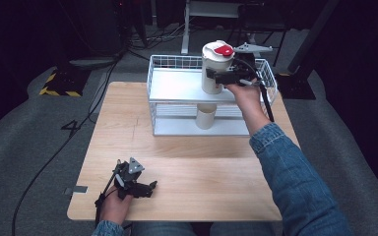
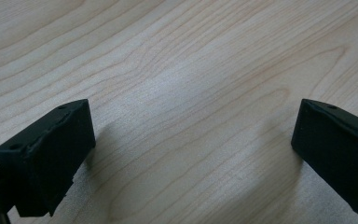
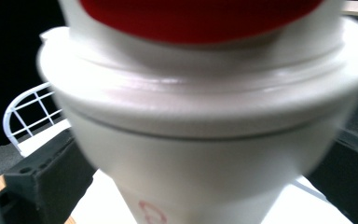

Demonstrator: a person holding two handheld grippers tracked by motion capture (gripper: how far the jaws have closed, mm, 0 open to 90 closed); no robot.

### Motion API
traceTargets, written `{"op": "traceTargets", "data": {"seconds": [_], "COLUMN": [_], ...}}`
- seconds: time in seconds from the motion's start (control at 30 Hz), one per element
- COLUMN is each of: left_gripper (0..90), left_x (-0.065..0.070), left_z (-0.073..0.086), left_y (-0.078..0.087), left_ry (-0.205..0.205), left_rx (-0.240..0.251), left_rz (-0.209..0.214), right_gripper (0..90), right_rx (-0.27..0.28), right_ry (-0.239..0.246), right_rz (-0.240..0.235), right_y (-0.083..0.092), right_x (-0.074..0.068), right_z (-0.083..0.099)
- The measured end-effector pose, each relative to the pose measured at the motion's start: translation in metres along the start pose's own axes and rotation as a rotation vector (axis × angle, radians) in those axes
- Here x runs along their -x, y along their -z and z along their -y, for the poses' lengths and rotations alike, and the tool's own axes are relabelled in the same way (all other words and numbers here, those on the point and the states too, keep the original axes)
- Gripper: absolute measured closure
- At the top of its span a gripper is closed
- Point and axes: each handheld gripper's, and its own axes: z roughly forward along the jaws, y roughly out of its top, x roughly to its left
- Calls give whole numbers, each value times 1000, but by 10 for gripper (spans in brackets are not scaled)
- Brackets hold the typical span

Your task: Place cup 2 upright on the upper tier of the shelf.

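seen from above: a pale wooden worktop (image 1: 187,162) with a white wire shelf rack (image 1: 163,93) standing at its far side, right of centre. on the rack's upper shelf, a tall white cup (image 1: 212,73) with a white lid (image 1: 216,51) bearing a red tab (image 1: 224,50), upright. right gripper (image 1: 226,76) reaching in from the right at the end of a denim sleeve (image 1: 295,177), clamped around the cup's body just below the lid. in the right gripper view, blurred and very close: the cup (image 3: 200,168) and its lid rim (image 3: 205,102) between the two black jaws, a red mark low on the cup wall, a corner of the wire rack (image 3: 28,112) at left. on the rack's lower shelf, a second white cup (image 1: 206,117), without a lid, directly beneath the first. left gripper (image 1: 145,188) resting on the near left part of the worktop, held in a hand (image 1: 115,206), well apart from the rack. in the left gripper view: left gripper (image 2: 193,140) released, jaws spread wide over bare wood grain (image 2: 191,70), nothing between them.
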Motion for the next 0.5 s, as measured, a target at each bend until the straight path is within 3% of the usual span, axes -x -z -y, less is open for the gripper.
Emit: {"op": "traceTargets", "data": {"seconds": [0.5], "left_gripper": [0], "left_x": [-1], "left_z": [3], "left_y": [3], "left_ry": [3], "left_rx": [2], "left_rz": [1], "right_gripper": [0], "right_rx": [1], "right_ry": [17], "right_rz": [-28], "right_y": [52], "right_x": [-1], "right_z": [2]}}
